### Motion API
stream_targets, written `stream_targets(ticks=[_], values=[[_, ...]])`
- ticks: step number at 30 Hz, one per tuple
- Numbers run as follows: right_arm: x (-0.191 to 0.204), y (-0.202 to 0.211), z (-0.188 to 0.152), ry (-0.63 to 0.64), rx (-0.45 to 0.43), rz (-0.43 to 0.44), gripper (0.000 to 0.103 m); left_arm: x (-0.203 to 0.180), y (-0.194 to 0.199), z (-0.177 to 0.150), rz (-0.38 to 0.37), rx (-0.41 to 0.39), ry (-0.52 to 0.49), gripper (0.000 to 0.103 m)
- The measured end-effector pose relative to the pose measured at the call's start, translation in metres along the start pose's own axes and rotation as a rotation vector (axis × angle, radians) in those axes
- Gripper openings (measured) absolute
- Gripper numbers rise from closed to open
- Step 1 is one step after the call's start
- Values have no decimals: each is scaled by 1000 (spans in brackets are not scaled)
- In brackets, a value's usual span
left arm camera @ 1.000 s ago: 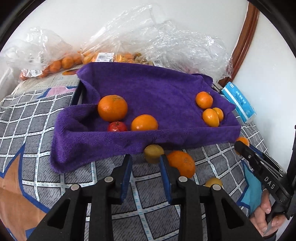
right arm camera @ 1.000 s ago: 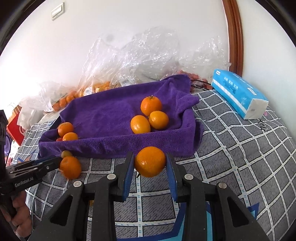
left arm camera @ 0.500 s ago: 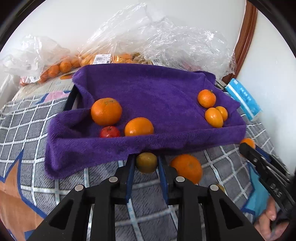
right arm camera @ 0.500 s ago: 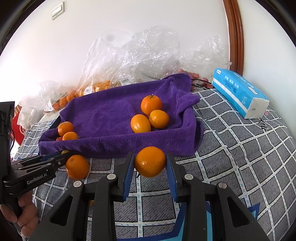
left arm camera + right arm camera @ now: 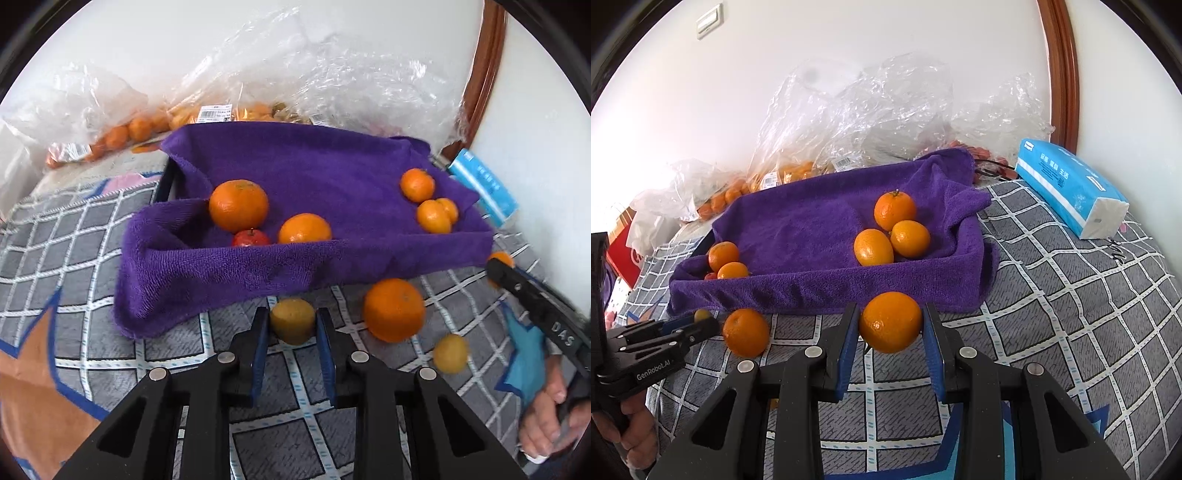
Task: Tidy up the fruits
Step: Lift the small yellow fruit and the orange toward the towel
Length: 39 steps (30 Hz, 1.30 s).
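At lower centre of each view: left gripper (image 5: 291,326) pinching small yellowish-green round fruit (image 5: 292,320), right gripper (image 5: 891,328) clamped on round orange mandarin (image 5: 890,322). Both picked; next, probably lifting over purple towel-lined tray (image 5: 827,284) rim, then releasing gently.

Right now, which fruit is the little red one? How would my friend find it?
Find the purple towel tray on the checked blanket. Look in its left front corner, behind the towel's edge, between two big oranges. The small red fruit is the only red one there.
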State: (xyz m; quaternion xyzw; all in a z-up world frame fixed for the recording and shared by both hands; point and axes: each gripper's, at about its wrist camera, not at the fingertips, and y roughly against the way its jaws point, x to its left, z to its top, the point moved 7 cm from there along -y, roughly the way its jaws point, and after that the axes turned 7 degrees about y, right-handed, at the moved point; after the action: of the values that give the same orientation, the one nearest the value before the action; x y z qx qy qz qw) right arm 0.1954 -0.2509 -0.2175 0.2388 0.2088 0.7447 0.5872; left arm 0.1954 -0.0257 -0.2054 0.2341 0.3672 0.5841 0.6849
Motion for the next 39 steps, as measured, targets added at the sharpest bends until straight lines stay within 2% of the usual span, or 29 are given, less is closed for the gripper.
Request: stream_targets(ticks=[5, 14, 20, 28, 39], values=[[-1, 3, 1, -14, -12, 13, 34, 9, 8, 4, -76, -41, 83, 24], [9, 13, 5, 35, -63, 20, 34, 8, 22, 8, -77, -131, 92, 24], [13, 14, 5, 53, -63, 16, 34, 12, 25, 10, -69, -151, 117, 24], [3, 15, 6, -1, -73, 17, 34, 5, 30, 9, -49, -179, 73, 24], [5, 21, 6, 7, -102, 24, 34, -2, 40, 8, -61, -220, 40, 24]])
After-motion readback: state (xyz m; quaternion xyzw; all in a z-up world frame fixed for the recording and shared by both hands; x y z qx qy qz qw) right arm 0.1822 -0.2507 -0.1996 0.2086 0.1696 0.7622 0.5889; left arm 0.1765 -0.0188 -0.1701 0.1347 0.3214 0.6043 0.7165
